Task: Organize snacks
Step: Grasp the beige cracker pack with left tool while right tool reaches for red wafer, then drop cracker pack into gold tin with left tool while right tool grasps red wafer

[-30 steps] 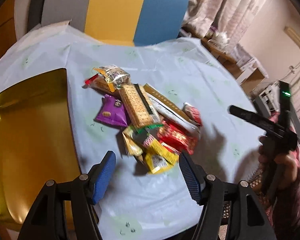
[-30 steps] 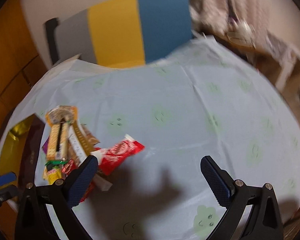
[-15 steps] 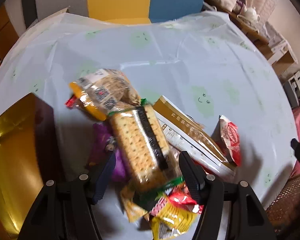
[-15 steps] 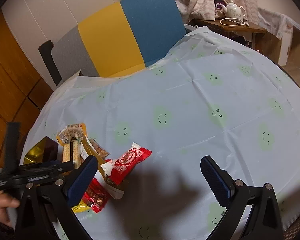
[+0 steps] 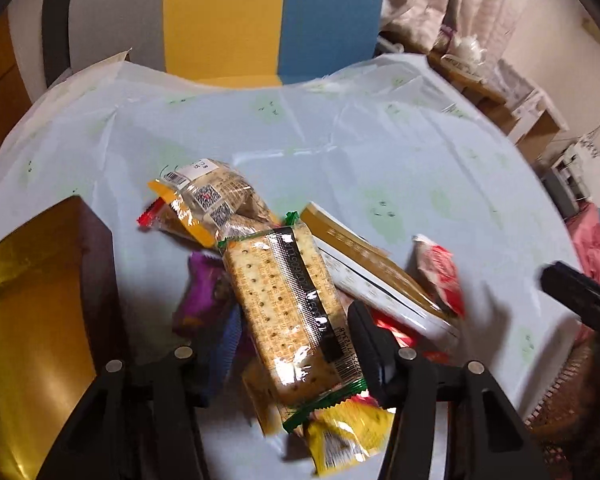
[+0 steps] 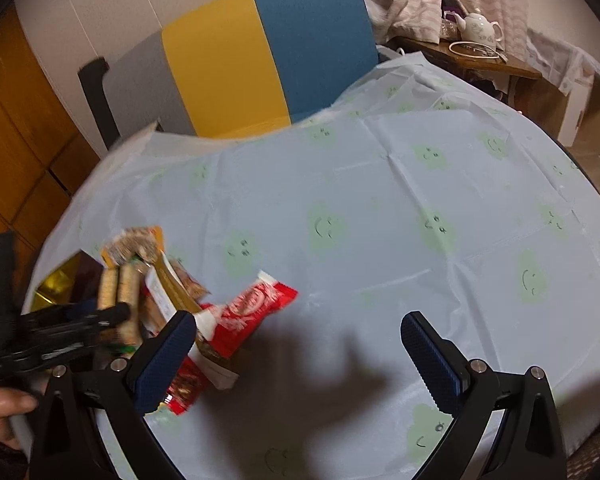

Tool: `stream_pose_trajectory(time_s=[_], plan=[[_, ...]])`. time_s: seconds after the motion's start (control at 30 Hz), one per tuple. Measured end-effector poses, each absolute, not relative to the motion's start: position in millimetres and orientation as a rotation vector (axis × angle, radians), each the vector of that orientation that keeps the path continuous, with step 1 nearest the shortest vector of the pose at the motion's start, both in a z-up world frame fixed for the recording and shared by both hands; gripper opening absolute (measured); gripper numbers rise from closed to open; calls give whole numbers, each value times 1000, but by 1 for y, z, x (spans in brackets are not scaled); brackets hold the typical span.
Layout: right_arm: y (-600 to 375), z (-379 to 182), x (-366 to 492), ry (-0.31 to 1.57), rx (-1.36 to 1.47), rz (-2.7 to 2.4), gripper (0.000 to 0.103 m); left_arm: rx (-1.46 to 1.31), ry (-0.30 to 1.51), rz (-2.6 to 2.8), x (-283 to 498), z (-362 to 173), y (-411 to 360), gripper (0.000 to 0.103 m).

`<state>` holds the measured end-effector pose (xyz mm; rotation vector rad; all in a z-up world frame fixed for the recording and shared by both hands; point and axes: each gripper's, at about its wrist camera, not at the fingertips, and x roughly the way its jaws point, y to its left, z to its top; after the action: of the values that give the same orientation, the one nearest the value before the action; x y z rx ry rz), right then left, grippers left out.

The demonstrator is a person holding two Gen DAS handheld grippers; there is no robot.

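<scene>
Black plastic frames the bottom of the left wrist view, where the left gripper (image 5: pixel 296 344) straddles the near end of the cracker pack (image 5: pixel 284 312). Its jaws are closing with the pack between them; whether the pads press on it yet cannot be told. Judging from this, the pack is taken first because it lies on top of the heap, long side towards the camera, and so is the easiest piece to lift clear.

Low in the right wrist view, the right gripper (image 6: pixel 300 356) hangs over bare cloth with its jaws wide apart and nothing between them, probably waiting its turn.

The snacks sit in one pile at the frame's lower centre, on the pale blue smiley cloth of the bench (image 5: pixel 340 128). Counted there: one cracker pack, one yellow sachet (image 5: pixel 348 428) under its near end, one purple packet (image 5: pixel 204 296) to the left, one long gold-and-white box (image 5: pixel 364 276) to the right, one red wafer bar (image 5: pixel 440 276) at the right edge, and one clear orange-trimmed bag (image 5: pixel 212 200) farthest back. More wrappers lie buried, too hidden to count.

At centre left stands one gold tray (image 5: pixel 32 312), just beside the pile, likely the destination.

Beyond, in the upper frame, one chair (image 5: pixel 272 20) banded grey, yellow and blue.
</scene>
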<state>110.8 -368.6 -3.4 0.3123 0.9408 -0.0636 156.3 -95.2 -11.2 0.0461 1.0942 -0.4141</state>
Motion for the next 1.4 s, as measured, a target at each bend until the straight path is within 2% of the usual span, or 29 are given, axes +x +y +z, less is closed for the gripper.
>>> stream_pose_trajectory(time_s=[0.1, 0.17, 0.3, 0.43, 0.6, 0.77, 0.87, 0.93, 1.2, 1.23, 1.3, 1.4], plan=[[-376, -13, 112, 988, 352, -83, 101, 23, 1065, -445, 144, -1, -91, 55], [-381, -21, 113, 1021, 406, -80, 91, 11, 1045, -465, 129, 5, -82, 55], [-379, -35, 116, 1079, 465, -71, 65, -11, 1009, -488, 112, 15, -63, 55], [-372, -51, 123, 1138, 533, -63, 64, -74, 980, -475, 109, 23, -34, 55], [-365, -55, 136, 1116, 625, -82, 64, -143, 954, -383, 116, 32, 18, 55], [-357, -72, 157, 1133, 692, -109, 64, -180, 979, -245, 144, 19, 64, 55], [-349, -83, 163, 1151, 694, -98, 53, -162, 1009, -202, 165, 4, 72, 55], [-342, -84, 166, 1152, 617, -133, 35, -144, 1028, -190, 183, -6, 70, 56], [-338, -86, 163, 1150, 514, -104, 32, -106, 1087, -142, 226, -40, 54, 57], [-338, -87, 163, 1150, 510, -99, 31, -113, 1083, -139, 227, -39, 53, 58], [-339, -88, 161, 1148, 502, -93, 31, -128, 1068, -133, 224, -37, 54, 76], [-341, -88, 158, 1136, 490, -88, 31, -141, 1038, -136, 212, -28, 57, 77]])
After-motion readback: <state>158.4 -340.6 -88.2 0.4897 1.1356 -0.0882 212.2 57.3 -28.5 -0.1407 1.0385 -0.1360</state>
